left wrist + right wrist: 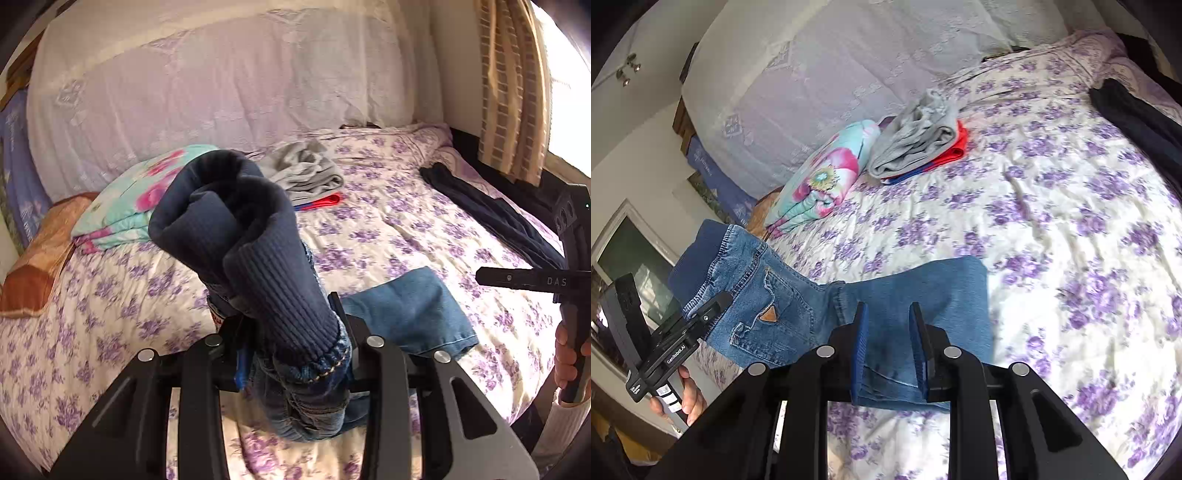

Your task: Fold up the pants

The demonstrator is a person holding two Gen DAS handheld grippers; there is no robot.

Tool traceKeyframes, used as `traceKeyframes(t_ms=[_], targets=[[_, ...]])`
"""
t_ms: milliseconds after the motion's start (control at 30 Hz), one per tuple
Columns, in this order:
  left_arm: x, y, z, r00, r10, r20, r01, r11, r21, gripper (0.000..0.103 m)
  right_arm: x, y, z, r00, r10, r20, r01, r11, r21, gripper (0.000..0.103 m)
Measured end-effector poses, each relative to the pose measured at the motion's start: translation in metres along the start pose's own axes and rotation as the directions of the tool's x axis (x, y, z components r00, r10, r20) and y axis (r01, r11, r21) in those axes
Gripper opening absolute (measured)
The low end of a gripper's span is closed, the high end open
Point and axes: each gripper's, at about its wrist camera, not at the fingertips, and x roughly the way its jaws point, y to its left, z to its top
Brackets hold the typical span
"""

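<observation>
Pants (783,295): you hold these blue jeans by the waist end, raised off the bed (1052,229), while the legs trail down onto the floral sheet near its front edge. Your left gripper (291,343) is clamped on the waist; in its own view the dark ribbed waistband (236,236) bunches up right between the fingers and fills the middle of the frame. From the right wrist view you can see that same gripper (720,301) biting the denim just below the waistband, beside the back pocket with its small tan patch.

Your right gripper (888,347) hangs over the leg portion with its jaws apart; the blue pads (860,350) stand either side of the denim without pinching it. In the left view it shows only at the right edge, side on.

Toward the far side of the bed lie a folded floral blanket (823,177) and, just beside it, a grey garment (916,140) stacked on red cloth (960,144). A dark garment (491,218) lies along the bed's right edge.
</observation>
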Motion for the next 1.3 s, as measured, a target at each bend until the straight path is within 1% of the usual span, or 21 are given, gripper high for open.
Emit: traceKeyframes(t_ms=[167, 233, 333, 367, 400, 433, 467, 500, 567, 667, 700, 733, 833, 867, 900, 933, 1033, 1100, 1167, 1233, 1300], targets=[[0.028, -0.081, 0.007, 0.993, -0.099, -0.063, 0.108, 0.981, 0.159, 0.032, -0.024, -0.041, -0.02, 0.999, -0.018, 0.028, 0.016, 0.996, 0.083, 0.024], [0.047, -0.109, 0.001, 0.983, -0.135, -0.123, 0.158, 0.967, 0.199, 0.031, -0.026, -0.052, -0.026, 0.999, -0.02, 0.027, 0.017, 0.995, 0.103, 0.024], [0.094, -0.141, -0.013, 0.962, -0.124, -0.245, 0.182, 0.956, 0.23, 0.032, -0.017, -0.064, -0.027, 1.0, -0.021, 0.007, 0.019, 0.991, 0.13, 0.025], [0.11, -0.147, -0.017, 0.952, -0.126, -0.279, 0.191, 0.957, 0.219, 0.036, -0.014, -0.067, -0.027, 1.0, -0.023, 0.001, 0.023, 0.99, 0.136, 0.025], [0.116, -0.154, -0.022, 0.95, -0.124, -0.287, 0.192, 0.956, 0.224, 0.04, -0.012, -0.068, -0.028, 1.0, -0.03, -0.003, 0.03, 0.99, 0.137, 0.025], [0.115, -0.161, -0.023, 0.956, -0.111, -0.273, 0.18, 0.953, 0.244, 0.054, -0.012, -0.068, -0.029, 0.999, -0.04, -0.005, 0.04, 0.99, 0.134, 0.025], [0.108, -0.166, -0.023, 0.954, -0.134, -0.267, 0.204, 0.946, 0.252, 0.069, -0.011, -0.069, -0.03, 0.999, -0.051, -0.006, 0.051, 0.99, 0.131, 0.025], [0.101, -0.169, -0.021, 0.942, -0.195, -0.274, 0.263, 0.935, 0.237, 0.086, -0.011, -0.07, -0.029, 0.998, -0.057, -0.008, 0.057, 0.99, 0.131, 0.026], [0.081, -0.167, -0.016, 0.918, -0.287, -0.274, 0.347, 0.915, 0.205, 0.086, -0.011, -0.07, -0.028, 0.998, -0.065, -0.006, 0.065, 0.989, 0.131, 0.033], [0.048, -0.141, -0.006, 0.894, -0.389, -0.22, 0.424, 0.894, 0.143, 0.086, -0.011, -0.064, -0.025, 0.997, -0.078, -0.004, 0.078, 0.99, 0.114, 0.034], [0.038, -0.13, -0.002, 0.894, -0.405, -0.192, 0.429, 0.897, 0.109, 0.086, -0.012, -0.06, -0.023, 0.997, -0.074, -0.002, 0.074, 0.992, 0.106, 0.034], [0.031, -0.116, 0.003, 0.901, -0.403, -0.16, 0.417, 0.906, 0.074, 0.086, -0.013, -0.055, -0.021, 0.998, -0.064, 0.001, 0.063, 0.993, 0.096, 0.034], [0.023, -0.064, 0.005, 0.943, -0.32, -0.093, 0.318, 0.947, -0.038, 0.086, -0.014, -0.029, -0.011, 1.0, -0.014, 0.009, 0.013, 0.999, 0.036, 0.034], [0.026, -0.047, 0.003, 0.949, -0.302, -0.087, 0.295, 0.952, -0.083, 0.084, -0.013, -0.016, -0.008, 1.0, 0.004, 0.01, -0.004, 1.0, 0.004, 0.034], [0.032, -0.033, 0.001, 0.95, -0.298, -0.095, 0.285, 0.949, -0.131, 0.072, -0.01, -0.002, -0.005, 1.0, 0.021, 0.007, -0.02, 0.999, -0.032, 0.034], [0.04, -0.02, -0.003, 0.943, -0.313, -0.117, 0.289, 0.94, -0.18, 0.056, -0.008, 0.012, -0.002, 0.999, 0.035, 0.004, -0.035, 0.997, -0.067, 0.034], [0.059, -0.004, -0.017, 0.899, -0.405, -0.164, 0.352, 0.894, -0.276, 0.033, 0.005, 0.046, 0.005, 0.999, 0.046, -0.004, -0.046, 0.987, -0.153, 0.034], [0.064, -0.008, -0.024, 0.881, -0.438, -0.178, 0.38, 0.881, -0.283, 0.028, 0.014, 0.056, 0.007, 1.0, 0.014, 0.0, -0.014, 0.983, -0.185, 0.034], [0.07, -0.016, -0.027, 0.872, -0.456, -0.179, 0.402, 0.875, -0.271, 0.027, 0.027, 0.053, 0.007, 0.999, -0.038, -0.009, 0.036, 0.982, -0.188, 0.034], [0.085, -0.024, -0.032, 0.874, -0.44, -0.209, 0.385, 0.887, -0.255, 0.027, 0.048, 0.035, 0.003, 0.987, -0.152, -0.053, 0.142, 0.977, -0.162, 0.031], [0.109, -0.03, -0.041, 0.855, -0.452, -0.253, 0.387, 0.882, -0.269, 0.025, 0.067, 0.007, -0.006, 0.974, -0.195, -0.114, 0.184, 0.978, -0.1, 0.027]])
